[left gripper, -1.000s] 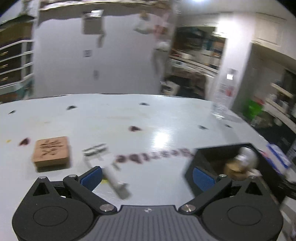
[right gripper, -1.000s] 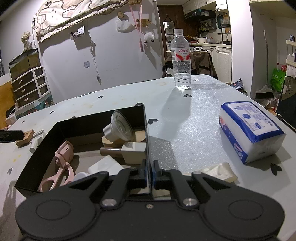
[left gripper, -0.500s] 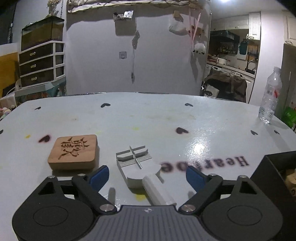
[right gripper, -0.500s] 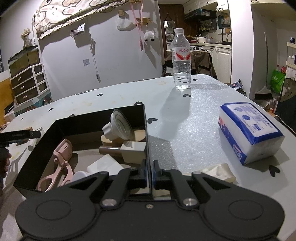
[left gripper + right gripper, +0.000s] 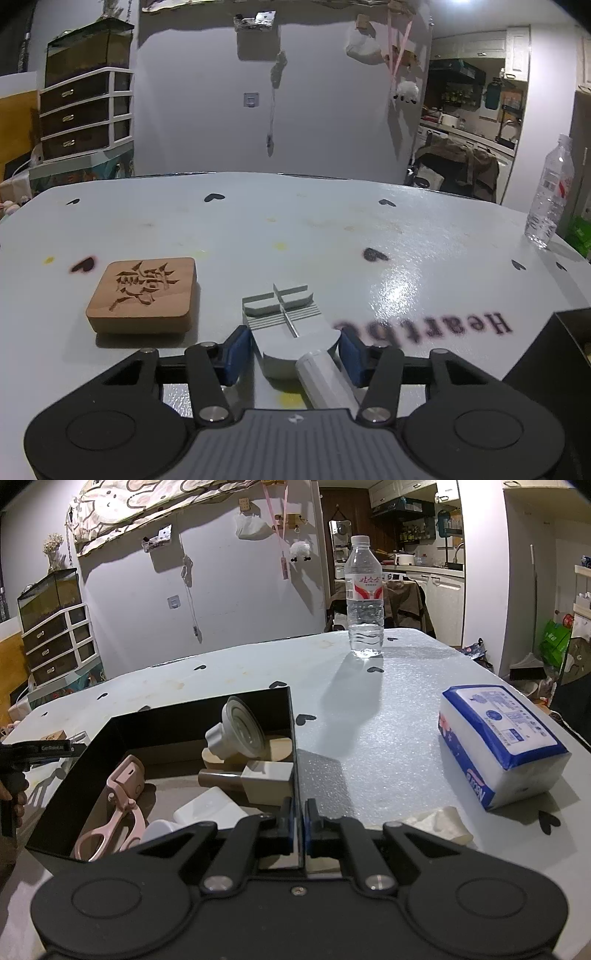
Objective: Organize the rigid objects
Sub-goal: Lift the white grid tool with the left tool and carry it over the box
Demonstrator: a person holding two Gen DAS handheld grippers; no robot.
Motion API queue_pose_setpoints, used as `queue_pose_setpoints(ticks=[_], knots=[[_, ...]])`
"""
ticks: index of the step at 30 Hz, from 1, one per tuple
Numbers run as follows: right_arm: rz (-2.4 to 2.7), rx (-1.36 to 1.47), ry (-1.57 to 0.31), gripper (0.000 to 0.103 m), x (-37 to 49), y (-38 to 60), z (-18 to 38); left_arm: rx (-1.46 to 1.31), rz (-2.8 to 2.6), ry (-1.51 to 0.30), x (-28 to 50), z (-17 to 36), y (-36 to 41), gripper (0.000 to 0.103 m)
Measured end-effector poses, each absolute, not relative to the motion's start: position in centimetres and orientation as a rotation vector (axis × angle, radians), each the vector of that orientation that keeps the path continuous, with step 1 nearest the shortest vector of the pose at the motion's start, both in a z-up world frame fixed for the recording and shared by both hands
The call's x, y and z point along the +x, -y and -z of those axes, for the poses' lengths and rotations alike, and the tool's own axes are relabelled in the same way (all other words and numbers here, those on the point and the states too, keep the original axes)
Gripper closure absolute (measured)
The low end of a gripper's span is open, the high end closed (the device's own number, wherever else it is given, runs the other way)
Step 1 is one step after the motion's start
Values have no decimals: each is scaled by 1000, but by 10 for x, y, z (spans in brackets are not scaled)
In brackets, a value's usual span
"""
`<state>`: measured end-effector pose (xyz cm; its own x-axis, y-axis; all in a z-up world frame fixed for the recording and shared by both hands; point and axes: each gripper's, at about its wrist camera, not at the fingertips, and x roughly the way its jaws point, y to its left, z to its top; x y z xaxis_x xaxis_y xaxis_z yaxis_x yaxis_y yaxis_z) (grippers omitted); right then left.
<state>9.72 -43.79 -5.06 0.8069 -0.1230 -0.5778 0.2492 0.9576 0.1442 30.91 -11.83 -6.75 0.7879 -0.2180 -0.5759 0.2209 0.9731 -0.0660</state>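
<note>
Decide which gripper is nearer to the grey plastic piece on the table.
Left. The left gripper straddles the grey plastic piece, a finger on each side; the right gripper clamps the black box wall.

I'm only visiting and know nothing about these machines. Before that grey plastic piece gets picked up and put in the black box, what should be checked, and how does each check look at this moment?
1. Left gripper straddles the grey plastic tool with the white handle, blue pads either side: ok.
2. Pads touching the tool: cannot tell; they look close but not clamped.
3. Carved square wooden block clear of the fingers: ok, it lies apart to the left.
4. Right gripper steadies the black box, shut on its right wall: ok.
5. Free room in the box: cannot tell; several items already lie inside.
</note>
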Motion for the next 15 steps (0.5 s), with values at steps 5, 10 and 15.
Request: queue_pose_setpoints(ticks=[5,10,15], knots=[[199,220,-600,97,98,438,51,17,248,-619,299,66,118,51],[199,217,-601,97,98,437,51,6,293,-597,268,58,118,51],[202,208,-605,97,99,436,51,-31,344,-553,241,38,119,51]])
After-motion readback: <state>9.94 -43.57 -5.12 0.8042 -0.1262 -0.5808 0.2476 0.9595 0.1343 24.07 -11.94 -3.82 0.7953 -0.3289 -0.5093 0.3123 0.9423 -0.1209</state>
